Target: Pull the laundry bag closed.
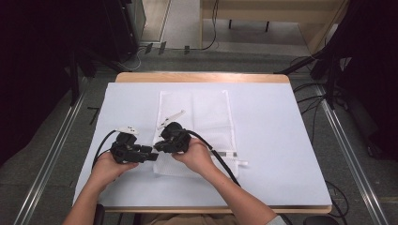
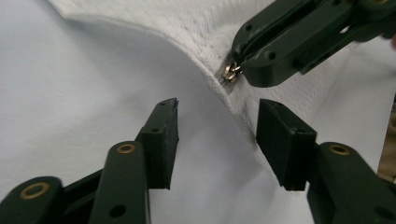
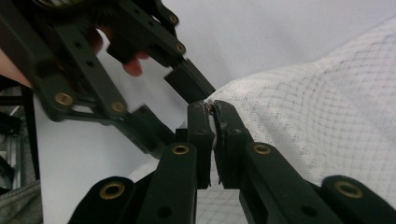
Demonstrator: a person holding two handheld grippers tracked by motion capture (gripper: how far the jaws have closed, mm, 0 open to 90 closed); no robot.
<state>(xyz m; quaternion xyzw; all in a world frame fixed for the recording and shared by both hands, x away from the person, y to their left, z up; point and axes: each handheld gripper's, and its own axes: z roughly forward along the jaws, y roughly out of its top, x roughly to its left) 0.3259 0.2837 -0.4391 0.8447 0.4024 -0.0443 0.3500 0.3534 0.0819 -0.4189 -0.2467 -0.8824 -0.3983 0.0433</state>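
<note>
A white mesh bag (image 1: 202, 117) lies flat in the middle of the white table cover (image 1: 272, 140). My right gripper (image 1: 158, 146) is shut on the bag's metal zipper pull (image 2: 229, 73) at its near left corner and holds that corner a little off the cover. In the right gripper view the jaws (image 3: 211, 108) pinch the pull at the edge of the mesh (image 3: 317, 121). My left gripper (image 2: 217, 121) stands open just beside it. The bag's raised edge runs between its pads, close to the right pad (image 2: 280, 140), and neither pad presses on it.
The table's wooden far edge (image 1: 202, 77) shows beyond the cover. A black cable (image 1: 220, 159) trails from the right gripper across the bag's near part. Metal rails (image 1: 347, 154) and cables run on the floor at both sides.
</note>
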